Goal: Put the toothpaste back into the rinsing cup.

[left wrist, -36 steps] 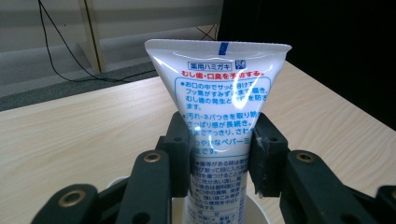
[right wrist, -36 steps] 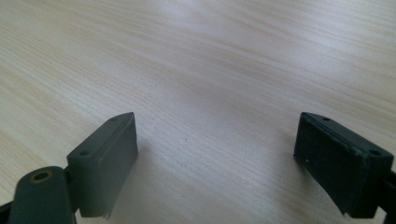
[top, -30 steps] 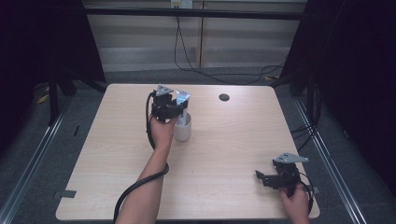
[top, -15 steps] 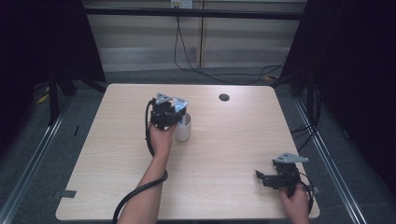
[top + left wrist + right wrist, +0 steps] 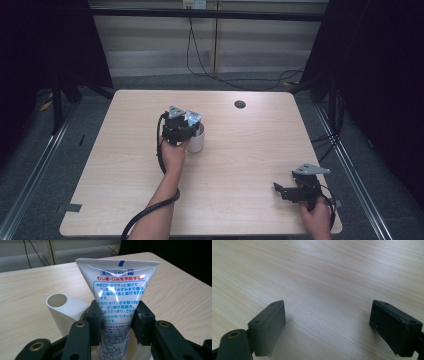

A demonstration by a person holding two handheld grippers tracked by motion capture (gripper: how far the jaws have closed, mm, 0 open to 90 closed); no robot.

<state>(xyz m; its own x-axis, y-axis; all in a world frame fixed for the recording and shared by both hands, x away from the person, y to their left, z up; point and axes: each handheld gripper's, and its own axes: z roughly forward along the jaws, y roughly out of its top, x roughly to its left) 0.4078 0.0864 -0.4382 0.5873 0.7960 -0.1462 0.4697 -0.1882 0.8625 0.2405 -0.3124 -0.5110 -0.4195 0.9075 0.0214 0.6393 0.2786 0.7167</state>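
The toothpaste tube (image 5: 117, 297) stands upright between the two black jaws of the left gripper (image 5: 117, 320), its flat crimped end uppermost and its lower part sunk below the jaws, into the white holder (image 5: 65, 310) as far as can be told. The pads press on both of the tube's sides about halfway up its printed face, so the left gripper is closed on it at the tube's own width. The tube is soft glossy white plastic, wide and flat at the sealed top and narrowing downward, with a short blue mark at the crimp, red lettering under it and a blue-framed block of small blue print; light glares off its right half. Just beside it, the holder is a smooth matte white piece with a round open hole in its top and rounded corners. In the high view the left gripper (image 5: 181, 127) and the white holder (image 5: 196, 141) sit a little left of the middle of the table (image 5: 250, 150), with the tube's shiny top (image 5: 192, 118) showing above the hand. The tabletop is pale wood-grain laminate with rounded corners and a dark round grommet (image 5: 240, 104) near its far edge. Well apart, at the near right corner, the right gripper (image 5: 285, 191) rests low over the table, its jaws spread wide with bare wood between them.
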